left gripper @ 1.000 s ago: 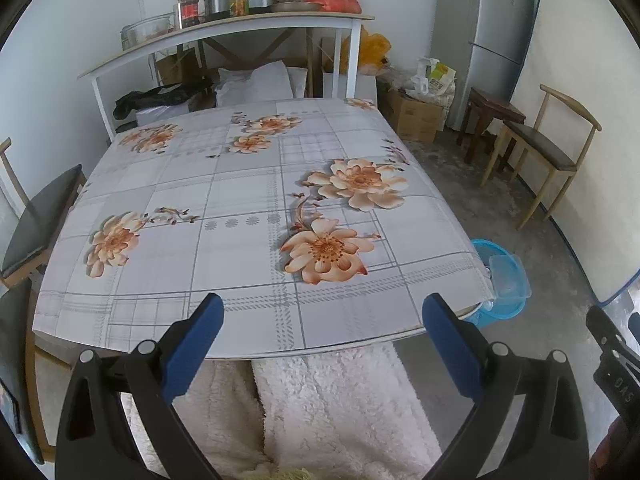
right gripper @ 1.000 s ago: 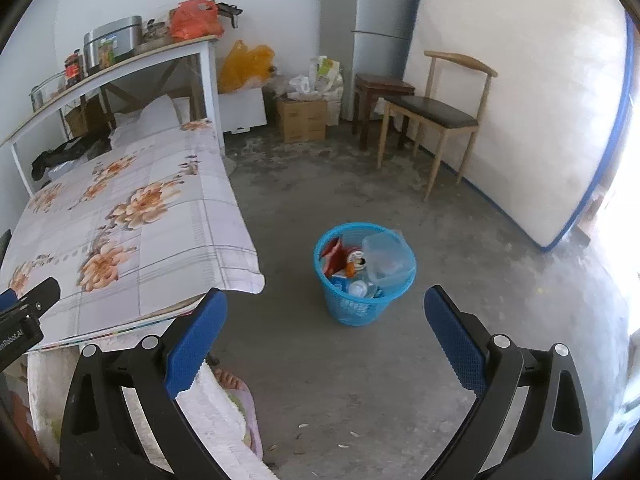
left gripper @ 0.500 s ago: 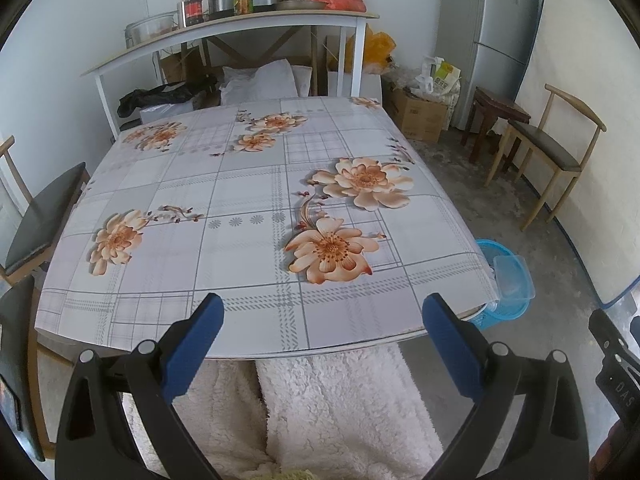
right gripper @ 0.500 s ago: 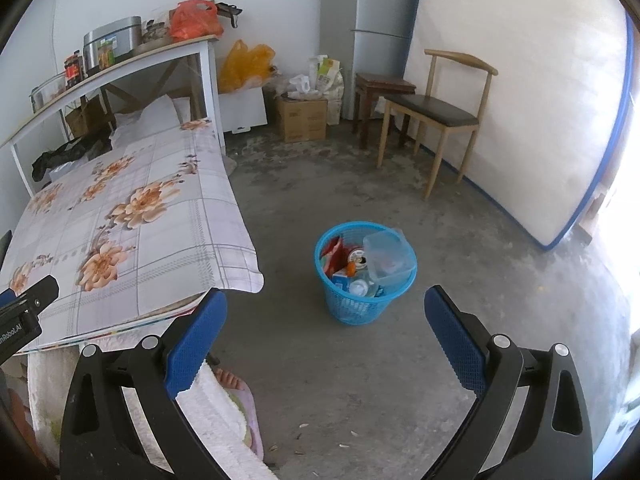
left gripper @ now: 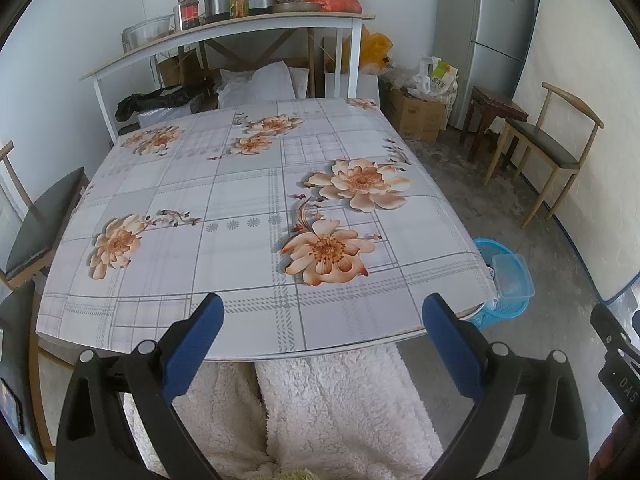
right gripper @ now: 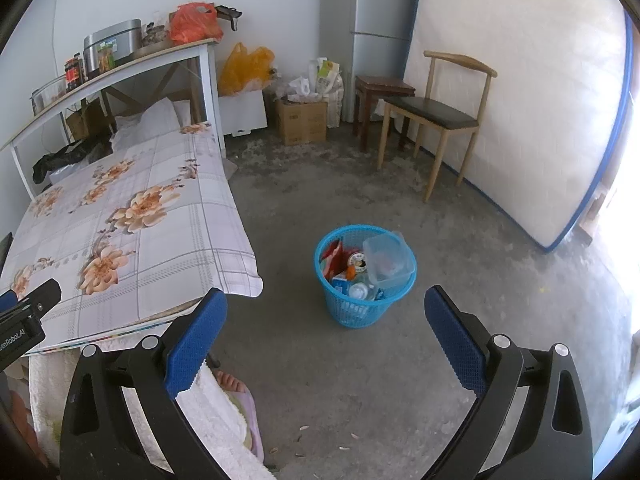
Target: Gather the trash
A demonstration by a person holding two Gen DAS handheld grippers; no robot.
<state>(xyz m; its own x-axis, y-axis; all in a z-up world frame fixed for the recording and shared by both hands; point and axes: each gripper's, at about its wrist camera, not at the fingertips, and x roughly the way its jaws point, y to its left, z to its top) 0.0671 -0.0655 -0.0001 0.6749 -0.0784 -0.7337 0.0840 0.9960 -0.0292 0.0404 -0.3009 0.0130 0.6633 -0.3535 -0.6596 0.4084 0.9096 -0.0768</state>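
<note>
Both pairs of tongs hang wide open and empty. The left tongs (left gripper: 320, 344) hover over the near edge of the table (left gripper: 248, 200), and there's nothing on that flowered cloth to pick up, just bare pattern ahead of them. The right tongs (right gripper: 320, 336) point down at the floor, and straight ahead of them, a little way off, stands the blue basket (right gripper: 366, 276) beside the table's corner. That's where the trash is: a clear plastic box (right gripper: 388, 260) riding high against the rim, a red wrapper (right gripper: 334, 258), a can and a bottle below it. By my reckoning the collecting looks about finished. The worry now is that plastic box. It sits proud of the rim, so pressing anything more in could tip it out, and a careless nudge from the right tongs could knock the light basket over and spill everything onto the concrete floor (right gripper: 400, 380). A few small scraps lie on the floor under the right tongs; what they are, I can't tell.
</note>
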